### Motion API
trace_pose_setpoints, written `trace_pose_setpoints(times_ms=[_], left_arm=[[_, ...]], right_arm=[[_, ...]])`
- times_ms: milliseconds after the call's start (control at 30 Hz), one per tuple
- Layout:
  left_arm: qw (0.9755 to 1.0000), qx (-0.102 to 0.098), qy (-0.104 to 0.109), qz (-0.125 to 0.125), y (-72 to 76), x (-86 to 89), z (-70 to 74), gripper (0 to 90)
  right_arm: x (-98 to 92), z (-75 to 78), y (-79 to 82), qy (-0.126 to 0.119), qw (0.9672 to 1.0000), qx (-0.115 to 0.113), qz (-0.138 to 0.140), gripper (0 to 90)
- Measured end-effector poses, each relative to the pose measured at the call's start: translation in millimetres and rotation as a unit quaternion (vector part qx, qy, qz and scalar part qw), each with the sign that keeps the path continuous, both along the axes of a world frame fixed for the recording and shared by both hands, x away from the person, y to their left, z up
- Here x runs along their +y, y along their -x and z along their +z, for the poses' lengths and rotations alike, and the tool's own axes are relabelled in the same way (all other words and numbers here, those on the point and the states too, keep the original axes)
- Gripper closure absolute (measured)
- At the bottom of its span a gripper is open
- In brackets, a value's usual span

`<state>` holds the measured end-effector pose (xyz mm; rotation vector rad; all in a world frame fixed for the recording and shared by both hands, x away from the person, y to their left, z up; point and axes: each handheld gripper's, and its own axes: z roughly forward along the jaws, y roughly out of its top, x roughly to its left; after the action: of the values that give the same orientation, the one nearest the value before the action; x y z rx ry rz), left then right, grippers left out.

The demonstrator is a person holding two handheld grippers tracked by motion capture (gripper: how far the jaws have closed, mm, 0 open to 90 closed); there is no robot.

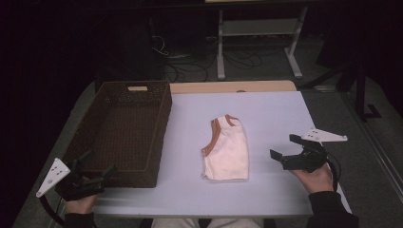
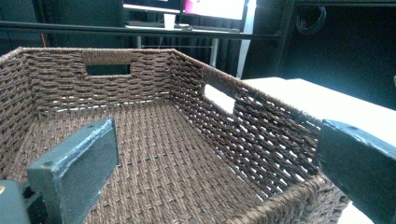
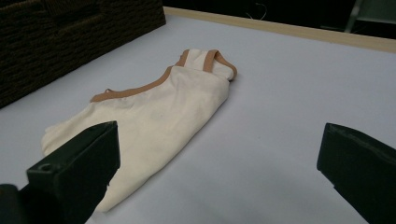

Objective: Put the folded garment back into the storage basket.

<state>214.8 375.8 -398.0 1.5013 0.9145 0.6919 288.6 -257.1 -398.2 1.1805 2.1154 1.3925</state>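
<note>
A folded cream garment with orange-brown trim lies flat on the pale table, near its middle; the right gripper view shows the same garment close in front of the jaws. A dark brown woven basket stands at the table's left side, empty inside. My left gripper hovers open at the basket's near right corner, one jaw over the inside and one outside the wall. My right gripper is open, a little right of the garment, with nothing between its jaws.
The basket's walls have handle cutouts at the far end and on the right side. A wooden strip edges the table's far side. Beyond it are desk legs and cables on the floor. Bare tabletop lies right of the garment.
</note>
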Motion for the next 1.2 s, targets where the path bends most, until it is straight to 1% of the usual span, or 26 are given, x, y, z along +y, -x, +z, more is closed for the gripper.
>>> trace_pose_setpoints(times_ms=[67, 167, 200, 267, 300, 433, 600, 667, 767, 967, 1067, 1133, 1200], left_arm=[[1.0000, 0.000, 0.000, 0.001, 0.1, 0.2, 0.0, 0.0], [1.0000, -0.001, 0.001, 0.002, -0.1, 0.6, 0.0, 0.0], [1.0000, 0.000, 0.000, 0.002, -0.2, 0.5, -0.1, 0.0], [1.0000, -0.001, -0.001, 0.002, -0.1, 0.2, 0.0, 0.0], [1.0000, -0.002, 0.000, 0.003, 0.1, -0.1, 0.2, 0.0], [1.0000, -0.002, 0.000, 0.004, 0.4, 0.2, 0.2, 0.0], [1.0000, -0.002, 0.000, 0.004, 0.4, 0.2, 0.1, 0.0], [1.0000, -0.003, 0.000, 0.004, 0.5, 0.3, 0.2, 0.0], [1.0000, -0.003, 0.000, 0.004, 0.5, 0.2, 0.2, 0.0], [1.0000, -0.003, 0.000, 0.003, 0.6, 0.1, 0.2, 0.0], [1.0000, -0.003, 0.000, 0.004, 0.5, 0.2, 0.2, 0.0], [1.0000, -0.003, 0.000, 0.004, 0.5, 0.2, 0.1, 0.0], [1.0000, -0.004, 0.000, 0.003, 0.6, 0.2, 0.2, 0.0]], right_arm=[[0.6, 0.7, -0.8, 0.003, 1.0000, 0.002, 0.001, 0.0], [3.8, 4.2, -3.6, 0.013, 0.9998, 0.014, 0.010, 0.0], [6.5, 7.1, -5.6, 0.019, 0.9994, 0.023, 0.018, 0.0], [7.8, 8.4, -6.6, 0.023, 0.9992, 0.023, 0.022, 0.0], [10.6, 11.1, -8.4, 0.026, 0.9990, 0.025, 0.028, 0.0], [16.7, 18.3, -11.6, 0.038, 0.9983, 0.025, 0.038, 0.0], [21.3, 27.0, -15.5, 0.046, 0.9977, 0.021, 0.045, 0.0], [24.9, 32.4, -18.6, 0.056, 0.9969, 0.021, 0.052, 0.0], [28.7, 36.3, -22.0, 0.061, 0.9962, 0.023, 0.058, 0.0], [34.3, 37.5, -30.0, 0.071, 0.9949, 0.032, 0.064, 0.0], [38.0, 36.0, -37.2, 0.078, 0.9938, 0.042, 0.067, 0.0], [38.7, 35.7, -38.7, 0.078, 0.9937, 0.044, 0.067, 0.0], [40.8, 34.5, -42.7, 0.079, 0.9931, 0.052, 0.069, 0.0]])
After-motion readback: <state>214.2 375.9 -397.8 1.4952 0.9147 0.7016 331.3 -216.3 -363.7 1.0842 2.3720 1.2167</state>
